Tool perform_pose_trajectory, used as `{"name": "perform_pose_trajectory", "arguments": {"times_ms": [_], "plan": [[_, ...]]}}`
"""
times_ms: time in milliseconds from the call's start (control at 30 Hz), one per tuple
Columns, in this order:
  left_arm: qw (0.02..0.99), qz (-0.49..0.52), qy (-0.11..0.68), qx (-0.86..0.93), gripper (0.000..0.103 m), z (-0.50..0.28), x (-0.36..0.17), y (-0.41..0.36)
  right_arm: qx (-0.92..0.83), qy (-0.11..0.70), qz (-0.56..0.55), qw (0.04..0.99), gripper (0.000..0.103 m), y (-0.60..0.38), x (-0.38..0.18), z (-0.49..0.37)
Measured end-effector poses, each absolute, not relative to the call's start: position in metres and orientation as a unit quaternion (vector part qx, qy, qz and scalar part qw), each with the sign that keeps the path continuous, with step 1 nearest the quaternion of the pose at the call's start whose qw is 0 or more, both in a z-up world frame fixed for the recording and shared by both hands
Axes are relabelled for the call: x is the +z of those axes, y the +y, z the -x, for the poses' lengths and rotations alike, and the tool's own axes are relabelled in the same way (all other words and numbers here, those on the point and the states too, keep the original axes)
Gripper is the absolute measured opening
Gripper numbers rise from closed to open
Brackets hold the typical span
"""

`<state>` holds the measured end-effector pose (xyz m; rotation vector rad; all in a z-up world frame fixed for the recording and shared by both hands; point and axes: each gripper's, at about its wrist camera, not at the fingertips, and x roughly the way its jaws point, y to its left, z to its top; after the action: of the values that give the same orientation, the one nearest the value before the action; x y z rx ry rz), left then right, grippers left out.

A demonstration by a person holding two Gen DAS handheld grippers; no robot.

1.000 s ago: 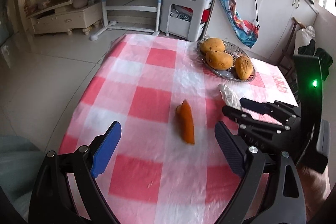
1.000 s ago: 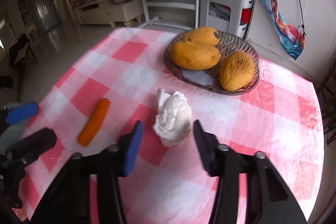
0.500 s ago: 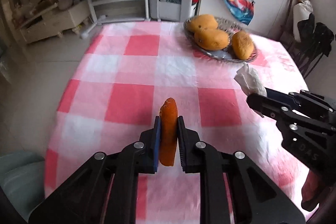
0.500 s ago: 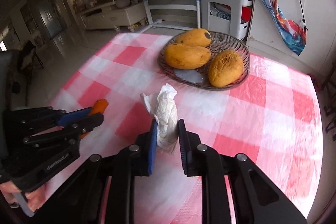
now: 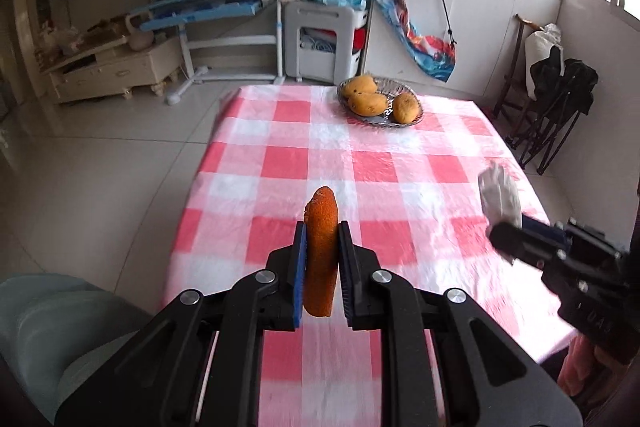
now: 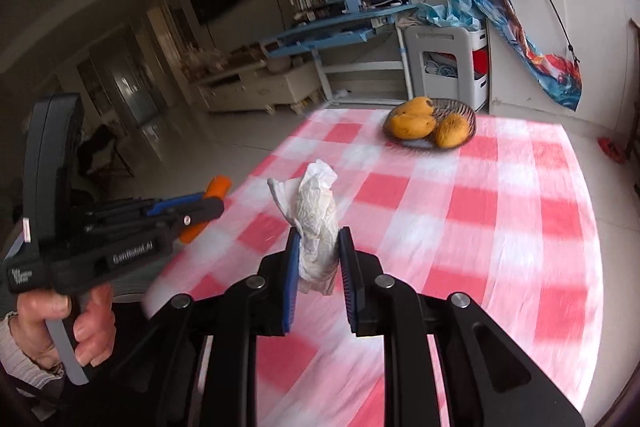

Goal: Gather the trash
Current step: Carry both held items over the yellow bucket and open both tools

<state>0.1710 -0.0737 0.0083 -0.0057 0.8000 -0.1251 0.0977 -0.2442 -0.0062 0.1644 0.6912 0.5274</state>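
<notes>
In the left wrist view, the left gripper is sitting at lower centre of the frame, its blue-padded fingers pressing in on both sides of an orange carrot piece. The carrot piece is standing nearly upright between the pads, its rounded tip poking above them and its lower end hanging clear of the bench, which is wearing a red-and-white checked cloth. At the right edge of that frame the right gripper is reaching in, gripping a crumpled white tissue that is sticking up out of its tips.

The right wrist view is showing the same tissue at centre, with the right gripper squeezing its lower half and the loose upper folds fanning out above the pads. It is hanging above the cloth rather than lying on it. At the left of this frame the left gripper is pointing in from the side with the carrot piece showing as an orange end beyond its tips and another bit below; the person's hand is wrapping around its handle at lower left.

A shallow dish holding three mangoes is resting at the far end of the bench, well apart from both grippers. In the right wrist view the dish looks like woven wire, though motion blur is making that hard to confirm.
</notes>
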Motion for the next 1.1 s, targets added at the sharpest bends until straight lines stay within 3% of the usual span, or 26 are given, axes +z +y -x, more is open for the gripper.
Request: {"name": "perform_pose_trajectory", "arguments": {"times_ms": [300,1100], "plan": [[0.925,0.007,0.374,-0.058,0.015,-0.089,0.028,-0.068,0.305,0.282,-0.063,0.908,0.02,-0.226,0.005,-0.02],[0.914,0.025,0.403,-0.047,0.015,0.026,-0.012,-0.033,0.322,0.315,-0.053,0.891,0.023,-0.211,-0.022,0.075]]}}
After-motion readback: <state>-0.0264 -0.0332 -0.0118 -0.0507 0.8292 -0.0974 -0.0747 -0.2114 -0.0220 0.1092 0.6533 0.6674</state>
